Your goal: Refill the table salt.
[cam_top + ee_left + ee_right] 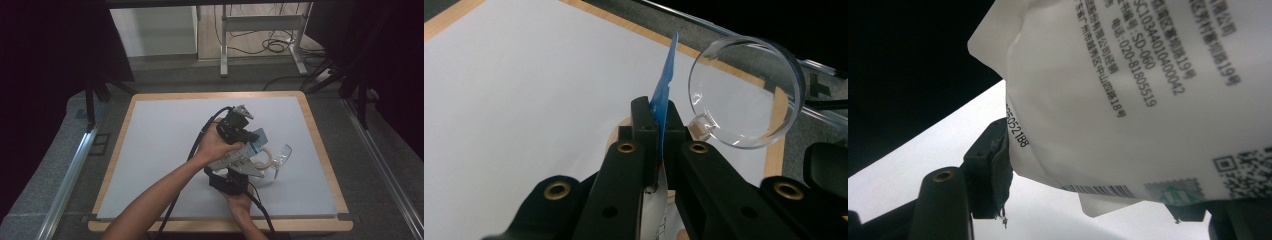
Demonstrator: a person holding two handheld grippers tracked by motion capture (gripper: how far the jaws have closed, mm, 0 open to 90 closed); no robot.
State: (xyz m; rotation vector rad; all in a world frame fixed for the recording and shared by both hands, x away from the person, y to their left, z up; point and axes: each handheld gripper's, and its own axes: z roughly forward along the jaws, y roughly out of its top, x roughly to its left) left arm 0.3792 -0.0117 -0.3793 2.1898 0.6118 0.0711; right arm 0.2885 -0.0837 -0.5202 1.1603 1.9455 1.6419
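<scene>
Left gripper [659, 117]: jaws pressed together on the thin blue top edge of the pouch [665, 85], which stands up between the two pads and sticks out past the tips. Edge runs straight along the jaw line, roughly centred in the pinch.

Right gripper [1098, 175]: jaws part-spread w/ the white lower body of the pouch [1128, 95] sitting between them. Left-hand jaw in the right gripper view touches the pouch's side near the printed code; the other jaw is mostly hidden under the pouch's bottom corner, so contact there can't be confirmed, prob. a grip around the bulging body. Barcode and QR mark face the camera.

High view: both grippers meet over the right-centre of the white mat [150, 150], left gripper [250, 134] above, right gripper [240, 172] below, pouch [250, 150] slanted between them, blue end up.

Clear plastic cup [744, 95] is just beside the pouch on its right, tipped so its mouth faces the left gripper's camera; in the high view the cup [280, 157] lies close to the grippers' right side. Whether the pouch touches the cup: can't tell.
</scene>
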